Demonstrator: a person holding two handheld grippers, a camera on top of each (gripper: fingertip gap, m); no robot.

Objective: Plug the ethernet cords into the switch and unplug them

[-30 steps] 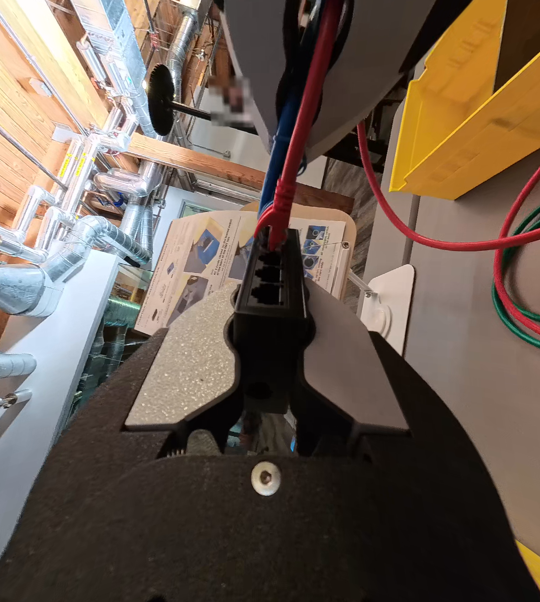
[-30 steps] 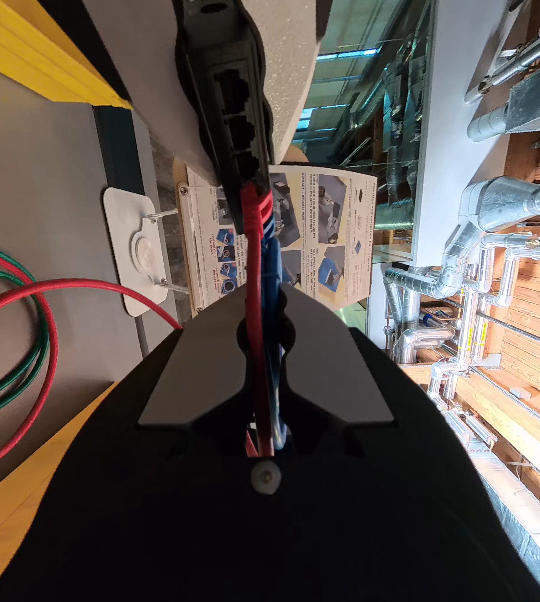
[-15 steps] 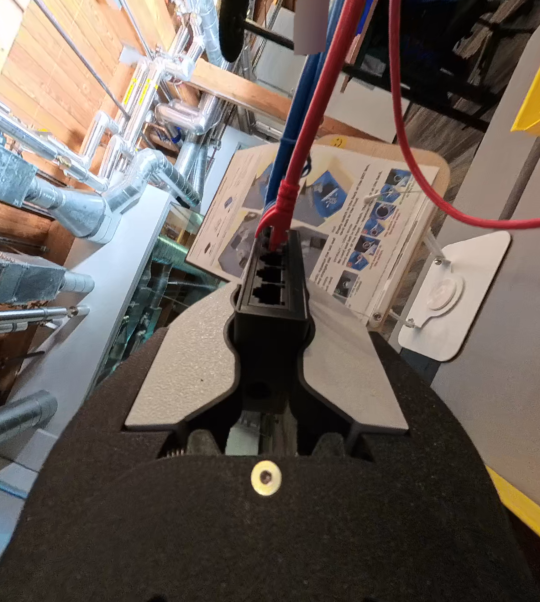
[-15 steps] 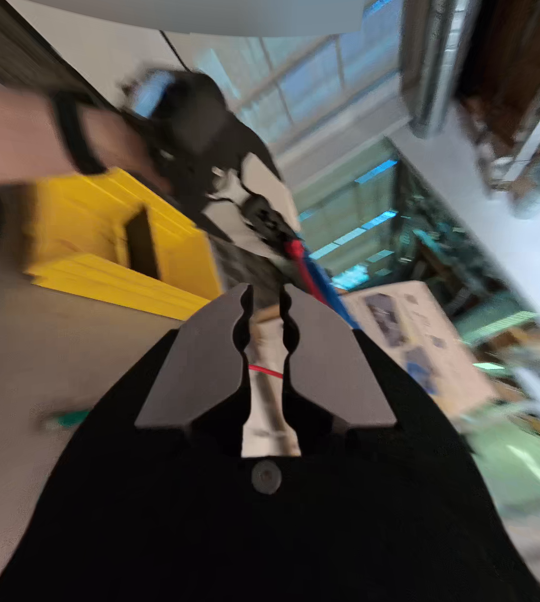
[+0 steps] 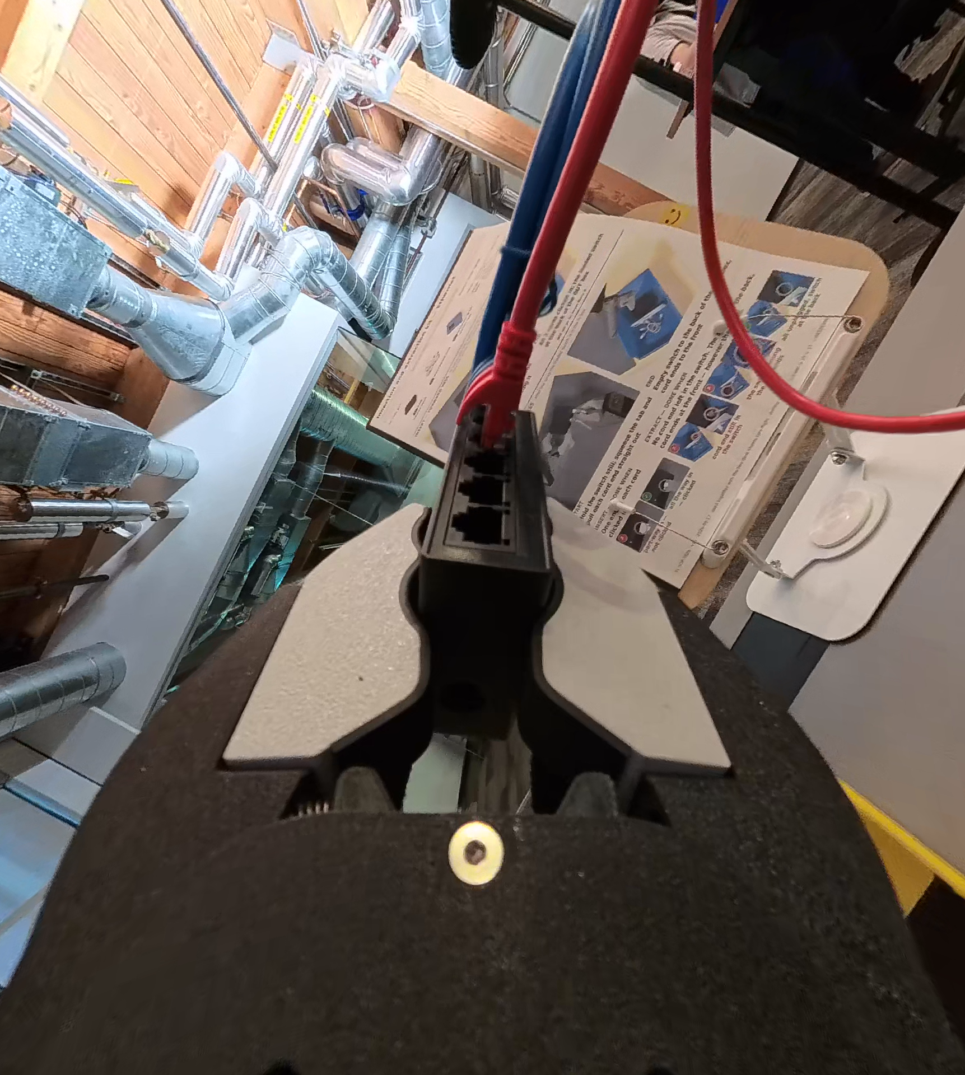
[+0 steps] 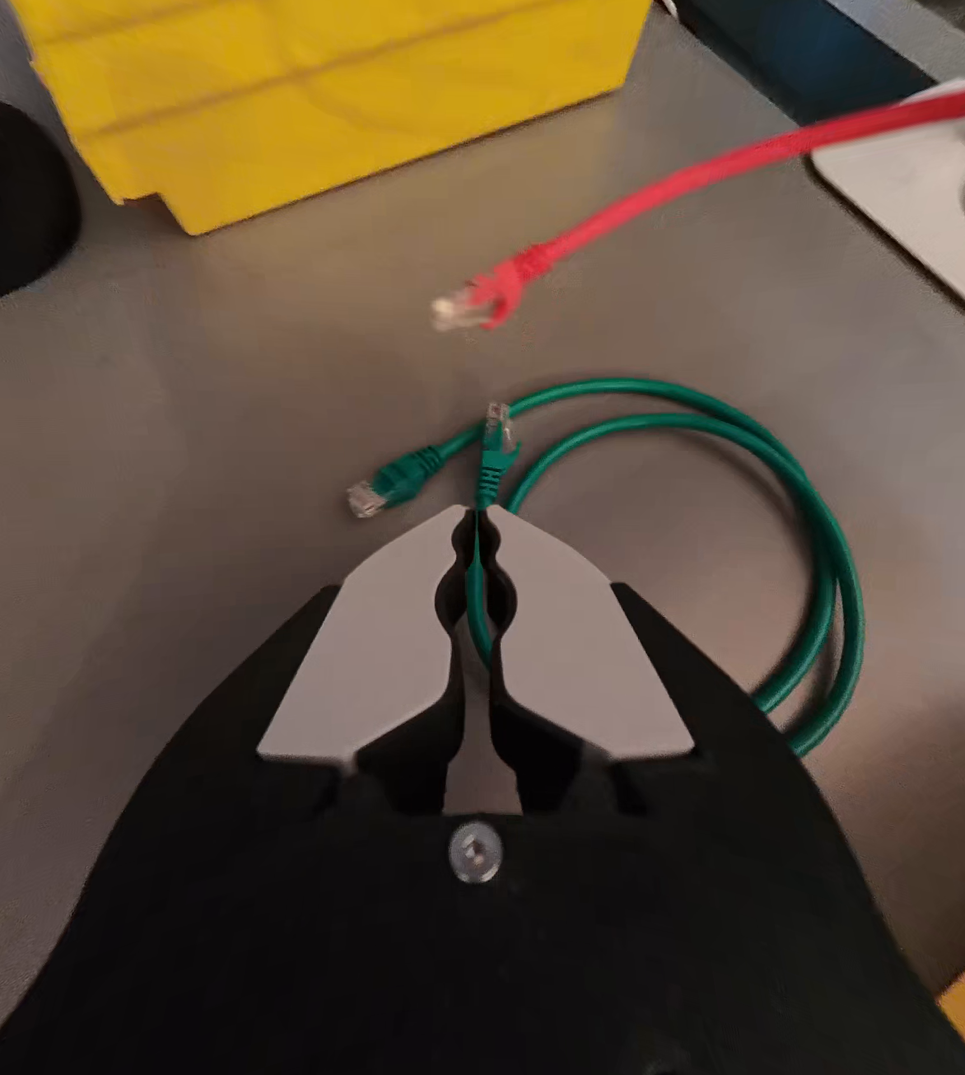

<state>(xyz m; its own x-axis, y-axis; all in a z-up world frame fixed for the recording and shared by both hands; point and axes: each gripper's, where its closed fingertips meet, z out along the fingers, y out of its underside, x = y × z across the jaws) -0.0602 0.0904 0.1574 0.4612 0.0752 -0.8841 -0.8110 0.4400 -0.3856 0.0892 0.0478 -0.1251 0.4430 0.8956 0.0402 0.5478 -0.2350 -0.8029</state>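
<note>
Spans most of the right wrist view: grey table (image 6: 235, 407), with a yellow bin (image 6: 323, 99) at its far edge and a white plate (image 6: 934, 192) at far right. Fills the background of the left wrist view: silver ducts (image 5: 177, 326) on a wooden ceiling, and an instruction board (image 5: 672, 378) just behind the switch.

Clamps the black switch (image 5: 486, 523) by its sides: left gripper (image 5: 483, 558), jaws closed to the switch's width. Lifted off the table, long axis running away from the camera, port row facing up in that view. Sits plugged in the farther ports: red cord (image 5: 532, 302), with a blue cord (image 5: 520, 232) beside it; three nearer ports bare.

Pinches the green cord (image 6: 788, 494) just behind one plug: right gripper (image 6: 479, 515), jaws nearly together. Points away from the camera: that plug, above the cord's coil on the table. Lies just left: its other plug. Hangs beyond, blurred: the red cord's free plug.
</note>
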